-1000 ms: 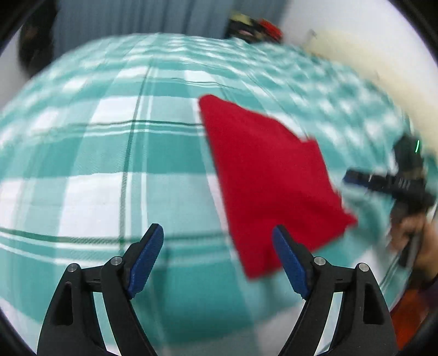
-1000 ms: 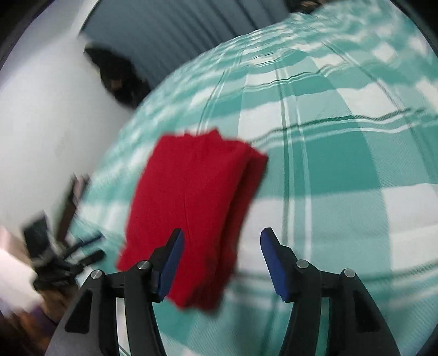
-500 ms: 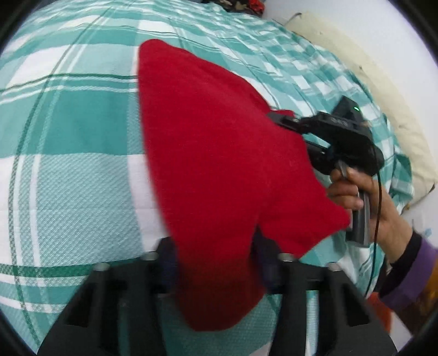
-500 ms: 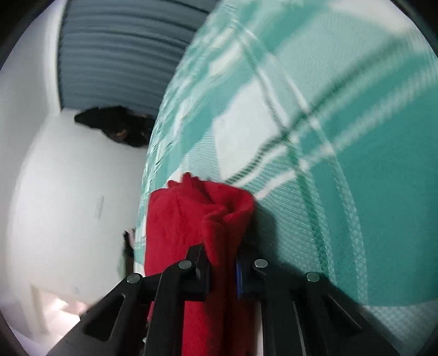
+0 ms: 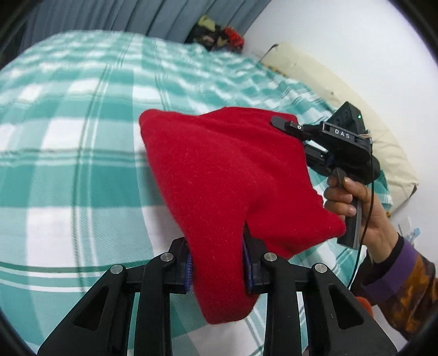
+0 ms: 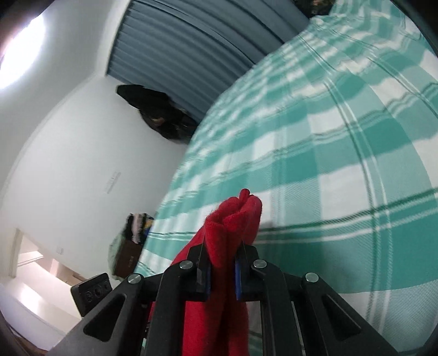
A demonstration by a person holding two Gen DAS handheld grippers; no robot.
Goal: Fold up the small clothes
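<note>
A folded red fleece cloth (image 5: pixel 219 178) hangs in the air above the green and white checked bed (image 5: pixel 68 137). My left gripper (image 5: pixel 217 271) is shut on its near edge, with the blue pads pressed into the fabric. My right gripper (image 5: pixel 298 137) grips the cloth's far right corner in the left wrist view. In the right wrist view the right gripper (image 6: pixel 222 269) is shut on a bunched red fold (image 6: pixel 235 219), which sticks out past the pads, and the checked bed (image 6: pixel 342 164) lies beyond.
A cream pillow (image 5: pixel 356 109) lies along the white wall at the bed's right side. Blue curtains (image 5: pixel 109 16) hang behind the bed, with a pile of clothes (image 5: pixel 216 32) at the far corner. A dark box with stacked clothes (image 6: pixel 131 246) stands beside the bed.
Both grippers went from open above the lying cloth to shut on it. The cloth has been lifted off the bed and now hangs between them.
</note>
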